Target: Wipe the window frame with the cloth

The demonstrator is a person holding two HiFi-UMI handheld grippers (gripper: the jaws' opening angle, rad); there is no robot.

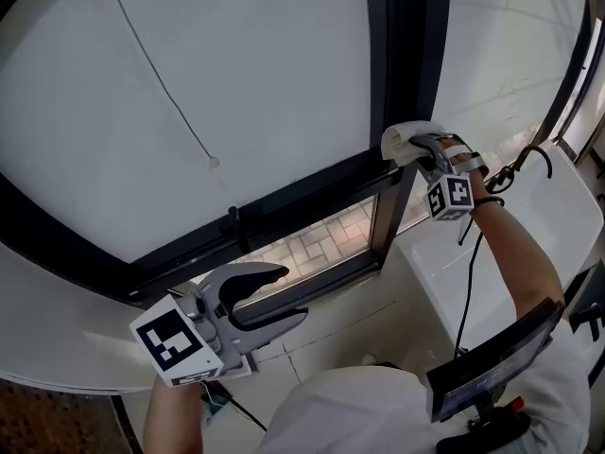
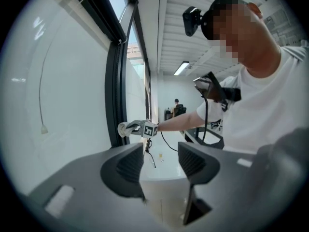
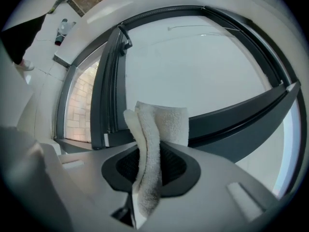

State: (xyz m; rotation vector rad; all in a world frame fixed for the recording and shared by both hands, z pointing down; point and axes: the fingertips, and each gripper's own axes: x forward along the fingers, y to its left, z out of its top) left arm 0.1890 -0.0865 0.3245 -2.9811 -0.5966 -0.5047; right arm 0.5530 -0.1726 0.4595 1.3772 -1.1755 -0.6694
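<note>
Head view, going left to right. Got the left gripper [image 1: 293, 294] down around 7 o'clock, hanging over the white sill [image 1: 350, 324], jaws spread wide and nothing between them. Checked in the left gripper view too: left gripper [image 2: 161, 162] with jaws well apart, only air and sill past the pads.

Up around 10 o'clock, a thin cord [image 1: 161, 83] with a little knob on the end, lying against a big white surface. Blind or pane, can't tell which.

Below that, dark window frame [image 1: 284, 206] slanting across the middle, with brick paving [image 1: 312, 239] showing through the open strip under the lower rail.

Over at 2 o'clock, right gripper [image 1: 421, 154] clamped on a folded white cloth [image 1: 402, 140]. Cloth sits right at the corner where the upright post meets the lower rail, and looks to be touching the frame there.

Confirmed in the right gripper view: right gripper [image 3: 152, 166] squeezing the cloth [image 3: 161, 122] between the pads, cloth poking up past the tips, window frame [image 3: 108, 95] close behind.

Seen from the left gripper view, same cloth [image 2: 124, 128] and right gripper [image 2: 145, 128] at the end of an outstretched arm, low against the window frame [image 2: 115, 91].

Last, a black cable [image 1: 468, 282] trailing from the right wrist down toward 5 o'clock.
</note>
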